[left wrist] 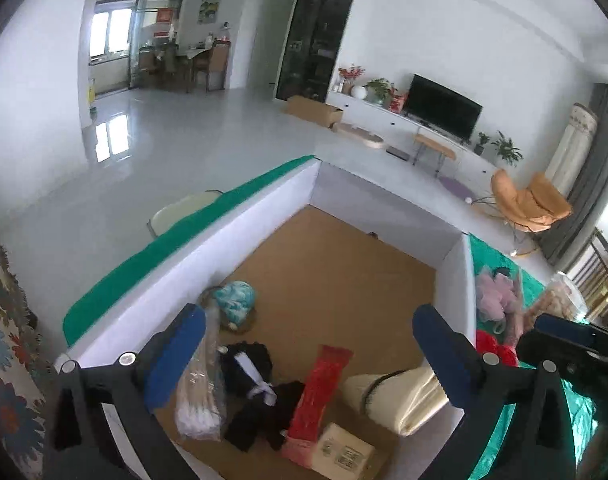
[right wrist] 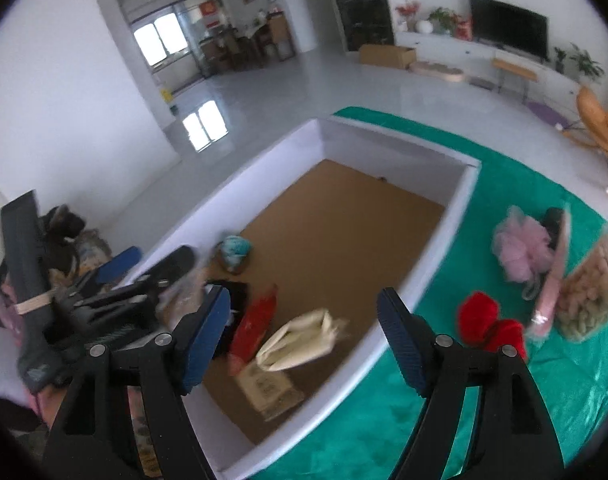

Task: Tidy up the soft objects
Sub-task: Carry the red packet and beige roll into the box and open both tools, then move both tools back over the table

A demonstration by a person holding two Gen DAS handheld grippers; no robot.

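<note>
living room floor behind, white box (right wrist: 456, 216) on green cloth (right wrist: 444, 400). left gripper (left wrist: 308, 356) and right gripper (right wrist: 304, 344) both gape empty above it. cream bundle (right wrist: 300, 340) sits inside; red plush (right wrist: 492, 326) outside looks next.

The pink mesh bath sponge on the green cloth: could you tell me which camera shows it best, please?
The right wrist view shows it best: the pink mesh bath sponge lies in the open on the green cloth, outside the white box. In the left wrist view it sits small at the edge, partly cut off by the box wall.
</note>
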